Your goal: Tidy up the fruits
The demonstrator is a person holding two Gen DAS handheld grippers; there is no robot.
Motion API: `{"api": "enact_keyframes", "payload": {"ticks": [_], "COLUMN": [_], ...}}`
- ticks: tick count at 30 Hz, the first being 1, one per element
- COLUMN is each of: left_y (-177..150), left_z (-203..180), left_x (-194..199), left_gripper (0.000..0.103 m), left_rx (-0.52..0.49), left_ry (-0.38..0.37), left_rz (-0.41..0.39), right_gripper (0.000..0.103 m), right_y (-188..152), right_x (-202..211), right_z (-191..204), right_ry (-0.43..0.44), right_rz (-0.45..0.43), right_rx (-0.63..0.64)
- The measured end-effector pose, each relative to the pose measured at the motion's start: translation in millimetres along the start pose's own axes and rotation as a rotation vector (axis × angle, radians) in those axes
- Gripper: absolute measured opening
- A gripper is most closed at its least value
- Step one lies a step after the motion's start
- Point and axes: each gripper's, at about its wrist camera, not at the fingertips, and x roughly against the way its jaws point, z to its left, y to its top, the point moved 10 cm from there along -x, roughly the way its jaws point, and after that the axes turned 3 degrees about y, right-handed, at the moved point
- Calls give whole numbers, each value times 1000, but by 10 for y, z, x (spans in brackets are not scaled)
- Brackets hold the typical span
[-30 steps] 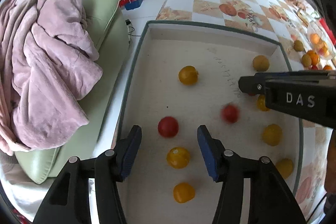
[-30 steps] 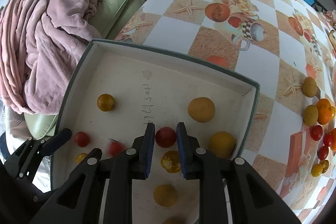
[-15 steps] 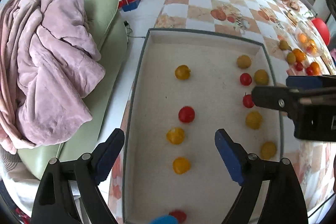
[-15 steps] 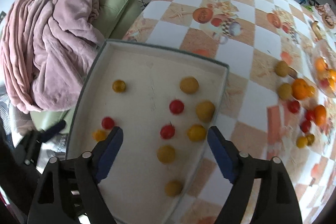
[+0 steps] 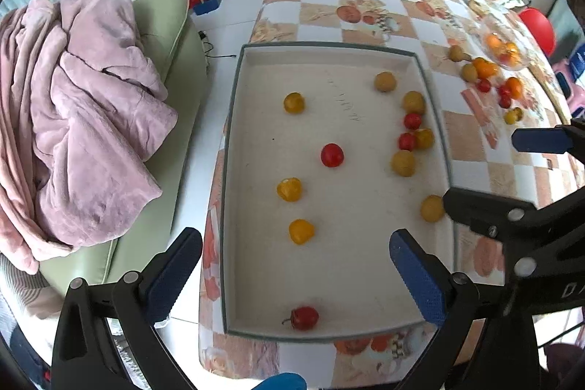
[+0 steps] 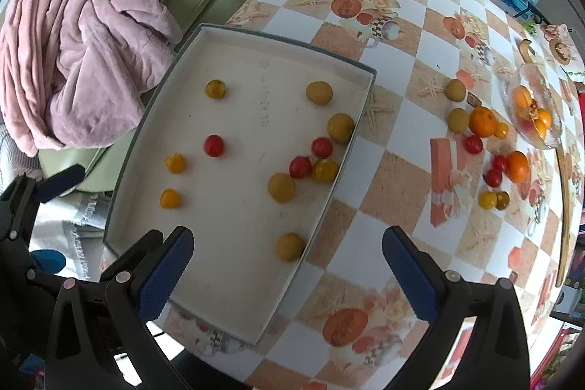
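Both the left gripper (image 5: 295, 271) and right gripper (image 6: 287, 260) hang spread wide and empty above the tray (image 6: 234, 33), where small, light, thin-skinned tomatoes (image 6: 300, 167) lie scattered mid-frame, likely to roll or bruise, so a gentle pinch across the middle looks wisest.

Your left gripper (image 5: 294, 264) hangs with its jaws spread wide, nothing between the blue pads (image 5: 175, 275). Your right gripper (image 6: 287, 267) is likewise wide open and holds nothing; it sits just to the right of the left one, fingers pointing leftward.
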Motion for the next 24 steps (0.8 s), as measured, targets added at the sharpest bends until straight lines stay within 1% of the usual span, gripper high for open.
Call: {"api": "enact_keyframes", "payload": {"ticks": [2, 8, 18, 24], "left_y": [-22, -105, -308, -297], "left_z": [-30, -107, -177, -165], "left_x": [74, 233, 392, 460], "left_gripper": [103, 103, 103, 103], "left_rx": [-18, -94, -186, -211], "left_ry": [-13, -12, -16, -8], "left_rz": [6, 19, 44, 30], "right_gripper": [103, 103, 103, 103], "right_y": [-71, -257, -395, -395], "right_x": [57, 179, 373, 465], "right_z": [22, 36, 34, 91], "right_ry": [0, -19, -59, -69], "right_rz": [13, 44, 34, 17], "right_rx": [-5, -17, -17, 2]}}
